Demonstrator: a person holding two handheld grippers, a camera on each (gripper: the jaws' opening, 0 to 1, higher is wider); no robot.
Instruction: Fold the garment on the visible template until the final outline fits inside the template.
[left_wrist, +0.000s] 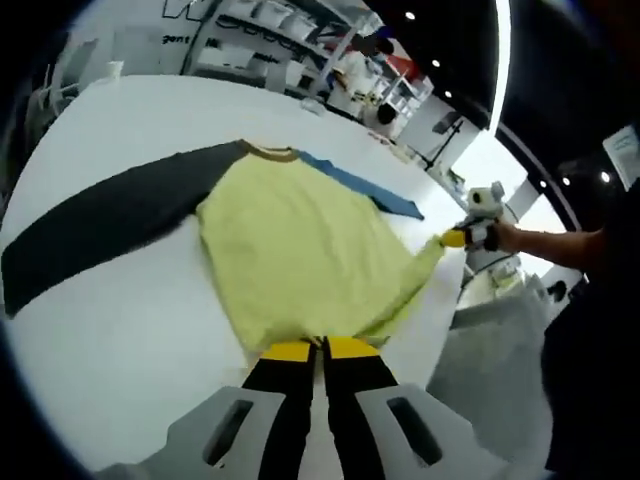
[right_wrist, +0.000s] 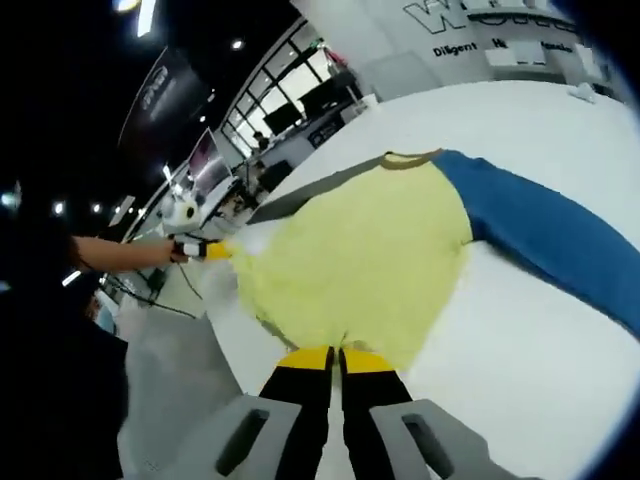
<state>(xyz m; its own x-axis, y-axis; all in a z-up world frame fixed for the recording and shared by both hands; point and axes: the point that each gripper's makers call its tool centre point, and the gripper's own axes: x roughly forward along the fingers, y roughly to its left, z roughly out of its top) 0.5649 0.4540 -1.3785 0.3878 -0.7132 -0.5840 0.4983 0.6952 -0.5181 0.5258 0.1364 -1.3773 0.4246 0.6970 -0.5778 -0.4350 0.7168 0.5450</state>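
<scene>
Garment (left_wrist: 300, 250) lies spread on the white table (left_wrist: 120, 340). Left gripper (left_wrist: 321, 349) and right gripper (right_wrist: 337, 358), at 6 o'clock, each pinch its yellow hem, jaws closed, arms outstretched.

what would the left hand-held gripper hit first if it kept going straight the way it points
The left hand-held gripper, jaws closed at the hem, would run straight onto the yellow body of the shirt lying on the white table.
</scene>
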